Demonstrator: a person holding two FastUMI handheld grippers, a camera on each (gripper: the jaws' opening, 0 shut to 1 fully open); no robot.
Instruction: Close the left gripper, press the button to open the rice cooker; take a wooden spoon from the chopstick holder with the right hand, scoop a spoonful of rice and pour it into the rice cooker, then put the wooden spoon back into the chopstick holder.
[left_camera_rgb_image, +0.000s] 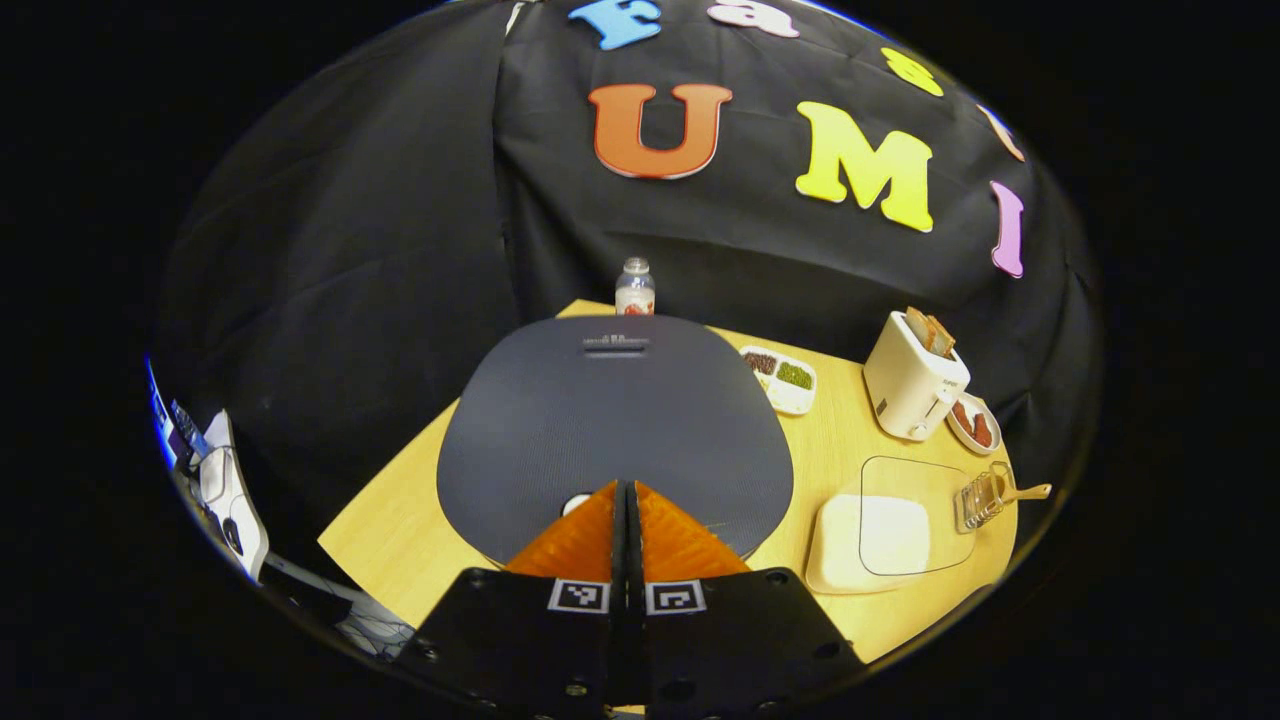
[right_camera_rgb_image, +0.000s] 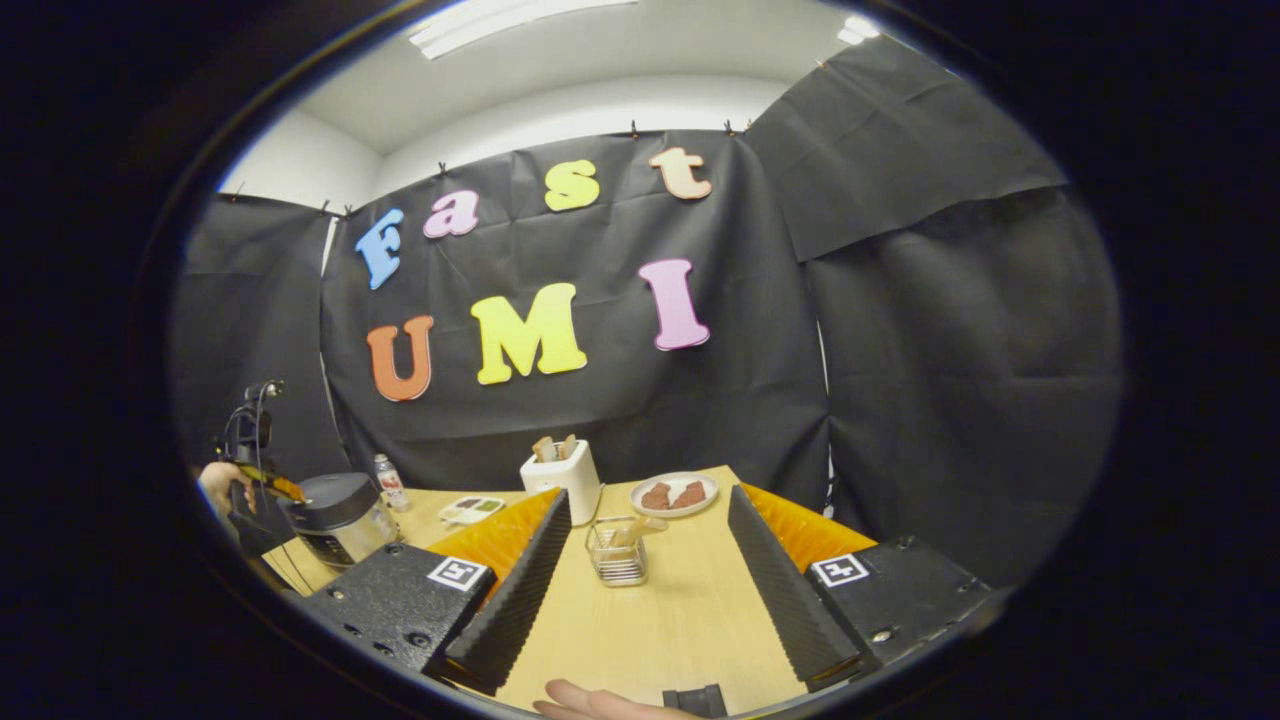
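Here, wooden table (right_camera_rgb_image: 660, 620) inside black-draped booth; left gripper (left_camera_rgb_image: 627, 500) jaws closed above rice cooker (left_camera_rgb_image: 612, 430); right gripper (right_camera_rgb_image: 645, 560) jaws apart.

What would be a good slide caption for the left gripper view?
Closed left gripper poised above the shut rice cooker, toaster and chopstick holder alongside.

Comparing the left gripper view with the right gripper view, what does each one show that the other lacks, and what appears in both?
Left gripper view alone: the left hand-held gripper seen from its own camera, shut, over the closed rice cooker lid, and a white lidded container at the table's front.

Right gripper view alone: the right hand-held gripper, open, the ceiling lights, and a hand beside the rice cooker.

Shared: rice cooker, bottle, toaster, plate of red-brown pieces, divided dish, wire holder with the wooden spoon, wooden table.
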